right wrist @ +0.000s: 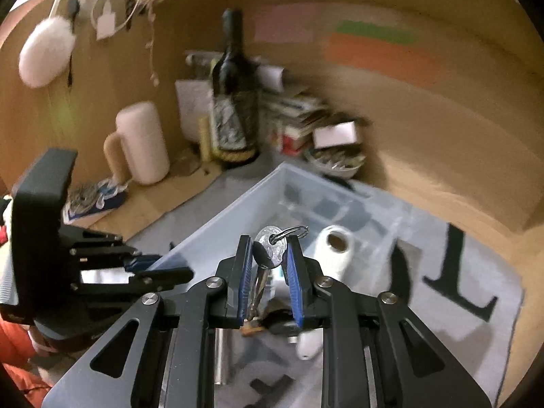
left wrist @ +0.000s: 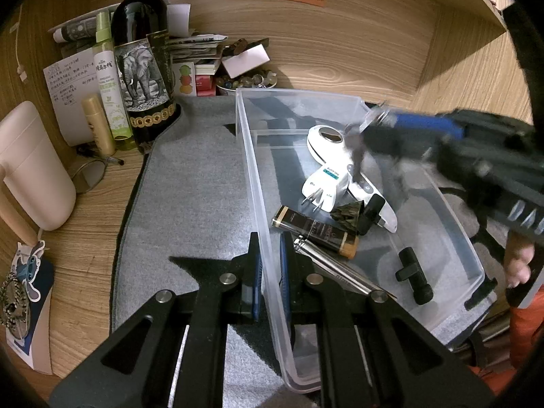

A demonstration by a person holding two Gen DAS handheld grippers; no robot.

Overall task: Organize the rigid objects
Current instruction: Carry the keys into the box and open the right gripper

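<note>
A clear plastic bin (left wrist: pixel 258 176) stands on a grey mat (left wrist: pixel 190 187). My left gripper (left wrist: pixel 270 248) is shut on the bin's left wall. Inside lie a white device (left wrist: pixel 340 156), a white plug adapter (left wrist: pixel 323 187), a brown tube (left wrist: pixel 316 231), a silver pen (left wrist: pixel 336 267) and a black part (left wrist: pixel 413 275). My right gripper (right wrist: pixel 270 255) hangs over the bin (right wrist: pixel 238 210) with a bunch of keys (right wrist: pixel 268 255) between its fingers. The keys also show in the left wrist view (left wrist: pixel 357 142), blurred by motion.
A wine bottle (left wrist: pixel 142 61), spray bottle (left wrist: pixel 108 78), pink mug (left wrist: pixel 30 166), stacked papers and a small bowl of trinkets (left wrist: pixel 248 81) crowd the back left corner. Wooden walls close in behind and at the right. Eyeglasses (left wrist: pixel 88 173) lie by the mat.
</note>
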